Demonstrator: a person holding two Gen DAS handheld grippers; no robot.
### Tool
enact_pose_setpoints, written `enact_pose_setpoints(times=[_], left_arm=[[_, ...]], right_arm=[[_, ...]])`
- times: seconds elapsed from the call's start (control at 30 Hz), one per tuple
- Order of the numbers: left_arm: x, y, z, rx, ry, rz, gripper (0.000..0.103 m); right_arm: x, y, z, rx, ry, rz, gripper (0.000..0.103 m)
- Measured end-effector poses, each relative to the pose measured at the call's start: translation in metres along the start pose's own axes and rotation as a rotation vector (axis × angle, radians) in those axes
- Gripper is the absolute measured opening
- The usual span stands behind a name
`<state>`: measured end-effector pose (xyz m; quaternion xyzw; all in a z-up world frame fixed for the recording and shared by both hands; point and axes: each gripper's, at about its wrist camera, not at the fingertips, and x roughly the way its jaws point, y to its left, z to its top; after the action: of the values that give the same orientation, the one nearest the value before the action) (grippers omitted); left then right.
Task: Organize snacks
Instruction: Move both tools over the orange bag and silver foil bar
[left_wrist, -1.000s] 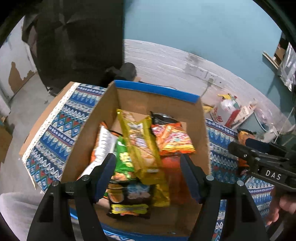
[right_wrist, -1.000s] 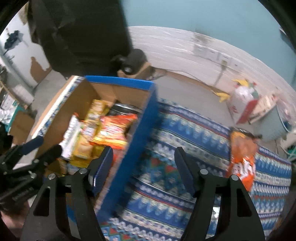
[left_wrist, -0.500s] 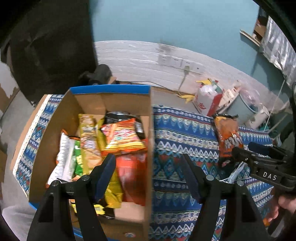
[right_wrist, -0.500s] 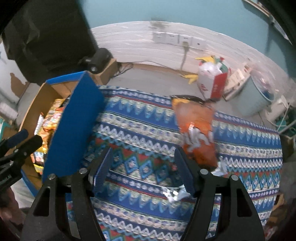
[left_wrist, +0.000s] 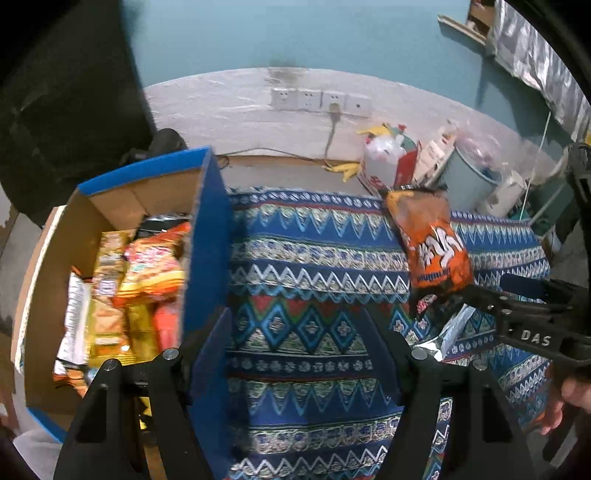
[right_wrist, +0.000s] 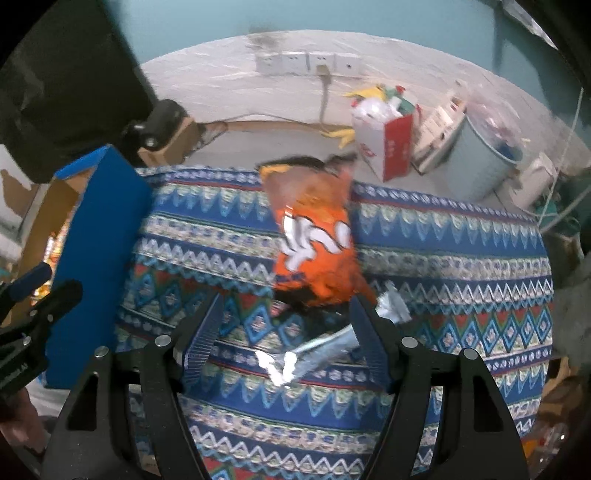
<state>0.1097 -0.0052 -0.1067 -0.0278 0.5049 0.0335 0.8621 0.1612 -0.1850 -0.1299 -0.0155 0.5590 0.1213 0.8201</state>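
Observation:
An orange snack bag (right_wrist: 314, 251) lies on the patterned cloth, with a silver wrapper (right_wrist: 310, 358) beside its near end. My right gripper (right_wrist: 286, 328) is open and empty, its fingers on either side of the bag's near end. The bag also shows in the left wrist view (left_wrist: 432, 251). A blue cardboard box (left_wrist: 210, 236) at the left holds several snack packs (left_wrist: 147, 266). My left gripper (left_wrist: 299, 336) is open and empty over the cloth, just right of the box wall.
The patterned cloth (left_wrist: 314, 258) covers the table. Behind the table's far edge stand a white-and-red bag (right_wrist: 388, 136), a pale blue bin (right_wrist: 480, 162) and a wall socket strip (right_wrist: 306, 62). A dark shape fills the upper left.
Both grippers have swung right, away from the box. The orange bag has come to the middle of the right wrist view, now between the right fingers.

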Motion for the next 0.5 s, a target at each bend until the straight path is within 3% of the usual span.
enact_pose_setpoints(times=[0.2,0.5], left_arm=[[0.02,-0.022,-0.009,0.067,0.036,0.008,0.073],[0.045,-0.031,-0.01,0.046,0.105,-0.001,0.073]], right_arm=[[0.036,-0.012,-0.015,0.01,0.078,-0.056,0.072],[0.07,-0.019,-0.026,0.009,0.128,-0.119,0.072]])
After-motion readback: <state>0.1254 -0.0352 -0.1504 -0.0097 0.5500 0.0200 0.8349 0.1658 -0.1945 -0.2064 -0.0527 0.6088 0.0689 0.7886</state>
